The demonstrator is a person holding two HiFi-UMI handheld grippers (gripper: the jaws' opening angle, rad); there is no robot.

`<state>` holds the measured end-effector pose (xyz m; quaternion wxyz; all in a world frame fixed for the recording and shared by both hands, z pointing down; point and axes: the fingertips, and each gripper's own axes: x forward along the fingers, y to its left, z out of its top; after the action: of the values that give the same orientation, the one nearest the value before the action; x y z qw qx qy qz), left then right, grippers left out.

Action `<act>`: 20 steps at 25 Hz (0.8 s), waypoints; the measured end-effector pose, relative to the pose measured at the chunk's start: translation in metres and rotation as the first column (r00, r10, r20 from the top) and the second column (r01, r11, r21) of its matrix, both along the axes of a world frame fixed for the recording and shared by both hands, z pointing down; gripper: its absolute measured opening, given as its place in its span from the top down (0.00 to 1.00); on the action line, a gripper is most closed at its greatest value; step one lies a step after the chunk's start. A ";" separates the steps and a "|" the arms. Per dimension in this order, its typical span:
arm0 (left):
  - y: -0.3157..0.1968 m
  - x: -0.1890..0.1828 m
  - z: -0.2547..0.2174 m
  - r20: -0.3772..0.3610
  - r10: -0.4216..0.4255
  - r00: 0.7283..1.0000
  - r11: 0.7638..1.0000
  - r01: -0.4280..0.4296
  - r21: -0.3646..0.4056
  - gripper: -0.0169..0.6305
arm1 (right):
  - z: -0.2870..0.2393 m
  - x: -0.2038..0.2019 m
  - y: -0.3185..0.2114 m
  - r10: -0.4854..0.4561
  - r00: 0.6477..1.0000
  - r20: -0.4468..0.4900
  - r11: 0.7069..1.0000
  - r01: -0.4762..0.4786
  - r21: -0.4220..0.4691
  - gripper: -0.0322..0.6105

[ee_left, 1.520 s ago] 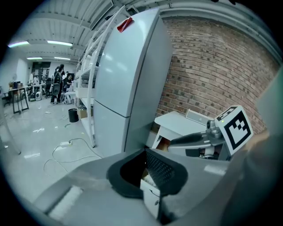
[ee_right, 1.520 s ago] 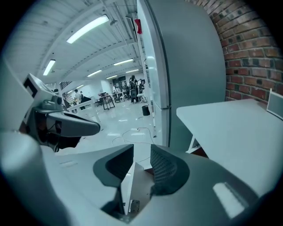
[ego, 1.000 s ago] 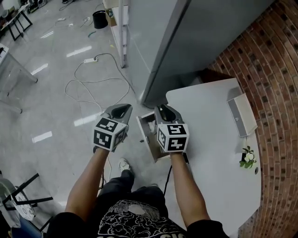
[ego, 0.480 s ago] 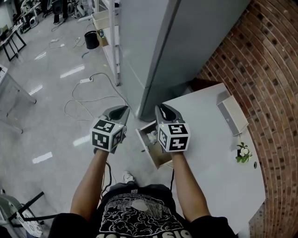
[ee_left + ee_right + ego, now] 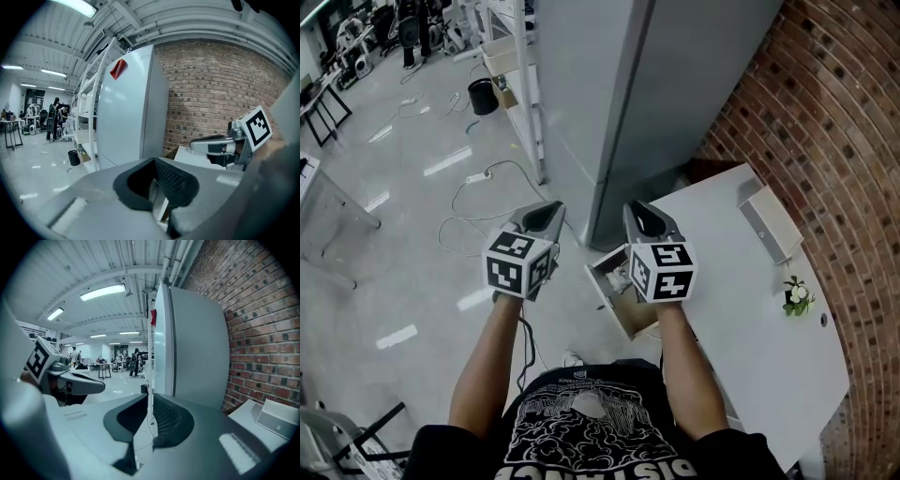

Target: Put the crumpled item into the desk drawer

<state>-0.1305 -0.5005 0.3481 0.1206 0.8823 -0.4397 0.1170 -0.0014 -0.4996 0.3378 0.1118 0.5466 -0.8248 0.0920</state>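
My head camera looks steeply down onto the white rounded desk [image 5: 750, 309]. The cameras on the left gripper [image 5: 549, 210] and right gripper [image 5: 637, 210] sit close behind their jaws, facing nearly level. All three views share the tall pale-grey cabinet [image 5: 609, 94] and red brick wall [image 5: 834, 122].

Both arms reach forward, left tongs [image 5: 550, 210] slightly parted, right tongs [image 5: 637, 210] just closing, empty.
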 end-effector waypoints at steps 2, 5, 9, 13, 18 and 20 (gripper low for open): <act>-0.001 -0.002 -0.005 -0.001 -0.002 1.000 1.000 0.002 0.011 0.97 | -0.004 0.002 0.002 0.004 1.000 0.006 1.000 -0.004 0.006 0.90; 0.000 -0.005 -0.012 -0.011 -0.011 1.000 1.000 0.011 0.020 0.97 | -0.010 0.006 0.004 0.014 1.000 0.019 1.000 -0.014 0.018 0.93; 0.003 -0.008 -0.017 -0.009 -0.015 1.000 1.000 0.015 0.027 0.97 | -0.014 0.005 0.007 0.010 0.999 0.034 1.000 -0.011 0.025 0.95; 0.003 -0.016 -0.019 -0.005 -0.033 0.999 0.999 0.033 0.027 0.97 | -0.015 0.002 0.009 -0.007 1.000 0.021 1.000 0.006 0.018 0.95; 0.006 -0.025 -0.019 0.002 -0.052 0.999 0.998 0.051 0.028 0.97 | -0.017 0.003 0.011 -0.010 1.000 0.018 1.000 0.009 0.023 0.95; 0.007 -0.028 -0.018 0.001 -0.056 0.998 0.998 0.056 0.021 0.97 | -0.017 0.002 0.012 -0.013 1.000 0.016 1.000 0.012 0.024 0.95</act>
<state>-0.1583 -0.4931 0.3303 0.1142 0.8707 -0.4657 0.1093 0.0007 -0.4873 0.3205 0.0994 0.5419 -0.8301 0.0859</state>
